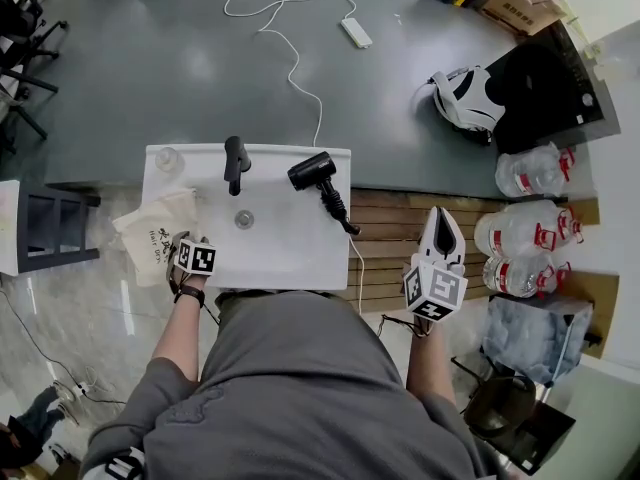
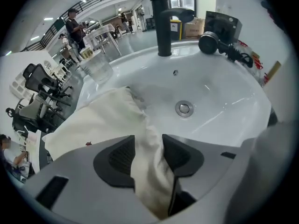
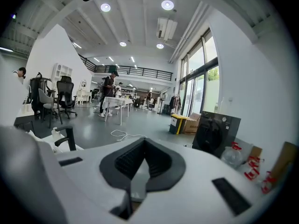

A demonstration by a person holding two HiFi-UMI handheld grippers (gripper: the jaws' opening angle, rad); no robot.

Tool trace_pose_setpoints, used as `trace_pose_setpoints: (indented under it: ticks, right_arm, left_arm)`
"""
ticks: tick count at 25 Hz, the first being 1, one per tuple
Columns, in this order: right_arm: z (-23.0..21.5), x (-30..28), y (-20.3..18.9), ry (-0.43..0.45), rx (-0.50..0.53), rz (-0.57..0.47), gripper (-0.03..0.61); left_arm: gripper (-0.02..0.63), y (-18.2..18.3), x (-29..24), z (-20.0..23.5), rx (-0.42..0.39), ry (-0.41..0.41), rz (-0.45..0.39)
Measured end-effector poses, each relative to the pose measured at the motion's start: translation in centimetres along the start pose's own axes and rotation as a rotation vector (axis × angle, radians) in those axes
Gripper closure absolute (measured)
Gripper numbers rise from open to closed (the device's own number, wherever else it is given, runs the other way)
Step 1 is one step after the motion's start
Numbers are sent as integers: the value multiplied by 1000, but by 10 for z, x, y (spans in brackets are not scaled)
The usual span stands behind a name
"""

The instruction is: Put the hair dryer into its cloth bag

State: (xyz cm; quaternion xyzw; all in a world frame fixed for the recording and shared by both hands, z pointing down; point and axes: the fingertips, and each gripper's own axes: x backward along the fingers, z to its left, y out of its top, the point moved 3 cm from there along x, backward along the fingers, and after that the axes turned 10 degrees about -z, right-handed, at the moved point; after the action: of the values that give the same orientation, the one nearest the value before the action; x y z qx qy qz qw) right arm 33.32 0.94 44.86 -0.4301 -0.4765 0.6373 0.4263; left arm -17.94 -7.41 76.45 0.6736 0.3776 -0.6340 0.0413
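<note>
A black hair dryer point(image 1: 315, 171) lies on the far right rim of the white sink point(image 1: 300, 258), its cord running off the edge; the left gripper view shows the hair dryer point(image 2: 212, 41) at the far side too. The cream cloth bag point(image 1: 150, 233) drapes over the sink's left edge. My left gripper point(image 1: 190, 253) points steeply down at it. In its own view the cloth bag point(image 2: 98, 120) bunches between the two pads of the left gripper point(image 2: 148, 139), which press on it from both sides. My right gripper point(image 1: 441, 216) hovers right of the sink, shut and empty point(image 3: 142, 146).
A black faucet point(image 1: 235, 160) and a clear glass point(image 1: 168, 158) stand at the sink's back rim. Wooden planks point(image 1: 390, 238) and several water bottles point(image 1: 530, 228) lie to the right. A white power strip point(image 1: 356, 33) with its cable rests on the grey floor.
</note>
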Motion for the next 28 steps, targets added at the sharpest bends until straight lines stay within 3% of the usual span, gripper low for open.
trace_pose_setpoints:
  ticks: [4,8,14,17,22,28]
  right_arm:
    - [3,-5,-1,5,-1,9,577]
    - [11,-11,-1,16,-4,10,577]
    - [19,-13,2,25,-5,5,577]
    - [19,-12,3,23,-7,5,577]
    - [22,-8,1,23,-33,-1,577]
    - [34,-6,-7,49,-66,-5,577]
  left_arm:
    - [463,-2,-1,3,-6,17,6]
    - [573,-3,0,8,-12,35,-1]
    - [586,-5,1,10,-7,13,-3]
    - [589,0,7,9,6,-2,-48]
    - [590,17,37,12,125,-103,-226]
    - [591,34,84,23,341,-262,-403]
